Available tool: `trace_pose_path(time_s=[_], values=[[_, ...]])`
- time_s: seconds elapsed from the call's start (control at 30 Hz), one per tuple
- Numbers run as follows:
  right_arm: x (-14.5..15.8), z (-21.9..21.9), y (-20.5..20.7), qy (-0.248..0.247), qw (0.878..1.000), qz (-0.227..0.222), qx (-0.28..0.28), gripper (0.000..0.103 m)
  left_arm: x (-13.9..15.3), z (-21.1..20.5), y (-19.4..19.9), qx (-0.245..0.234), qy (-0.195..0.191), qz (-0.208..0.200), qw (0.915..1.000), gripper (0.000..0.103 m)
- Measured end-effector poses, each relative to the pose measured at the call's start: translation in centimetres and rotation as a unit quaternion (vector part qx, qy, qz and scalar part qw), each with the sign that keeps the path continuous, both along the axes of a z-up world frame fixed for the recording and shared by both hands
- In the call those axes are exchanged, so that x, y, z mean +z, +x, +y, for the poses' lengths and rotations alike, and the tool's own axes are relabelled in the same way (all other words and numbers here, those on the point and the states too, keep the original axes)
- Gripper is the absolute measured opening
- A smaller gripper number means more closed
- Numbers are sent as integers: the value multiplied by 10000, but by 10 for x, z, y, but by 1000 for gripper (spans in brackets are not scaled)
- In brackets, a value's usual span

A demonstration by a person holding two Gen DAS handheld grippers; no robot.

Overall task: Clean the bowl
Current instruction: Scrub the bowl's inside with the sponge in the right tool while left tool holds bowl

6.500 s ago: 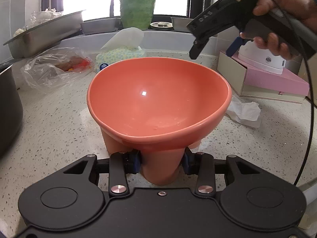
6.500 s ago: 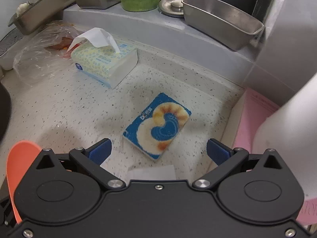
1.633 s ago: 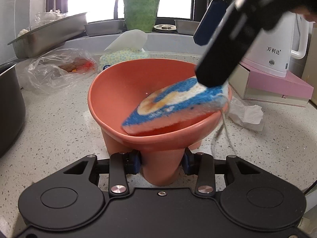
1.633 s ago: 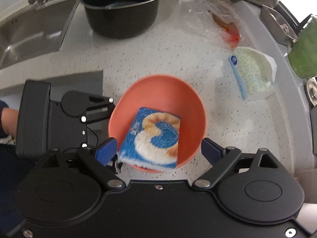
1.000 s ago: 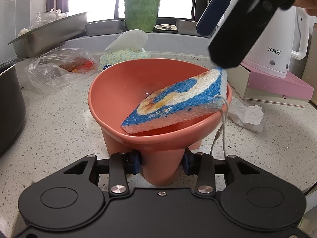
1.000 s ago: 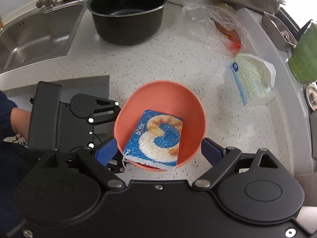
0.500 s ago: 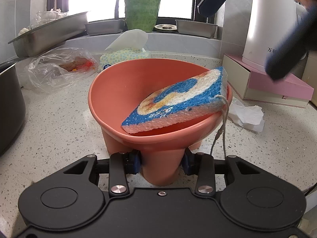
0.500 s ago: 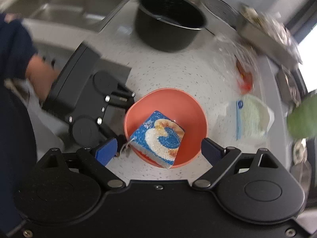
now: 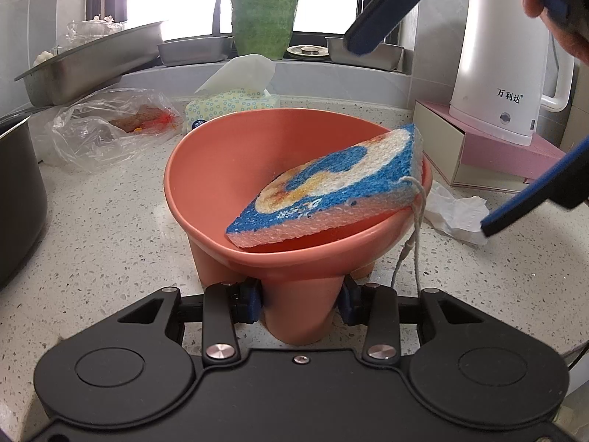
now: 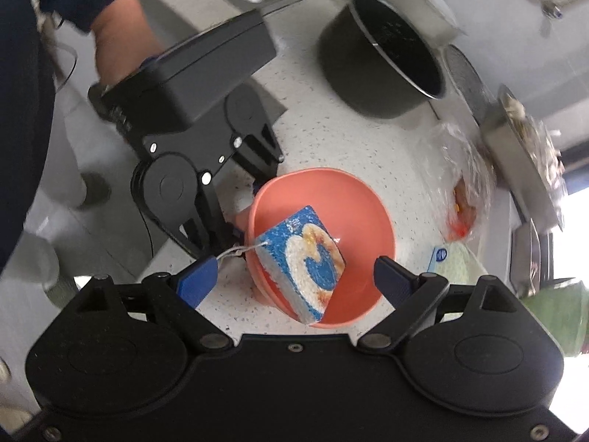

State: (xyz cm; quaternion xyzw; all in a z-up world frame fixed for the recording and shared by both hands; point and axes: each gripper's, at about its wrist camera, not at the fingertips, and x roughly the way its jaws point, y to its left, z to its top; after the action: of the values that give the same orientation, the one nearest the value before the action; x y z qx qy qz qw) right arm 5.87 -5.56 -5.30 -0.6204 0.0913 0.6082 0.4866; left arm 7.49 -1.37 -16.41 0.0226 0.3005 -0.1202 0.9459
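A salmon-pink bowl on stubby legs stands on the speckled counter. My left gripper is shut on the bowl's front leg. A blue, white and orange sponge lies tilted inside the bowl, leaning on its right rim, with a string hanging over the edge. The right wrist view shows the bowl and sponge from above. My right gripper is open and empty, held high above the bowl; its blue fingers show in the left wrist view.
A tissue box, a plastic bag with food, metal trays and a green pot stand behind the bowl. A white kettle on a pink box and a crumpled tissue are at right. A dark pot stands left.
My right gripper let go of the sponge, leaving it in the bowl, and has risen and pulled back, open. My left gripper and the bowl have not moved.
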Motion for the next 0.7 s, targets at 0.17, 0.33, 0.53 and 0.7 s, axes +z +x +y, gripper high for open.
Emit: trace_pose_path(time_s=[0.17, 0.33, 0.53, 0.7], values=[[-23, 4, -6, -428, 9965, -509, 507, 91, 0, 0, 0, 5, 0, -2, 10000, 39], [-39, 8, -8, -677, 9921, -731, 766, 59, 0, 0, 1, 16, 5, 5, 10000, 39], [-45, 14, -9, -796, 9898, -871, 802, 46, 0, 0, 3, 6, 21, 21, 10000, 38], [-43, 15, -11, -826, 9883, -915, 897, 42, 0, 0, 3, 2, 65, 10, 10000, 38]])
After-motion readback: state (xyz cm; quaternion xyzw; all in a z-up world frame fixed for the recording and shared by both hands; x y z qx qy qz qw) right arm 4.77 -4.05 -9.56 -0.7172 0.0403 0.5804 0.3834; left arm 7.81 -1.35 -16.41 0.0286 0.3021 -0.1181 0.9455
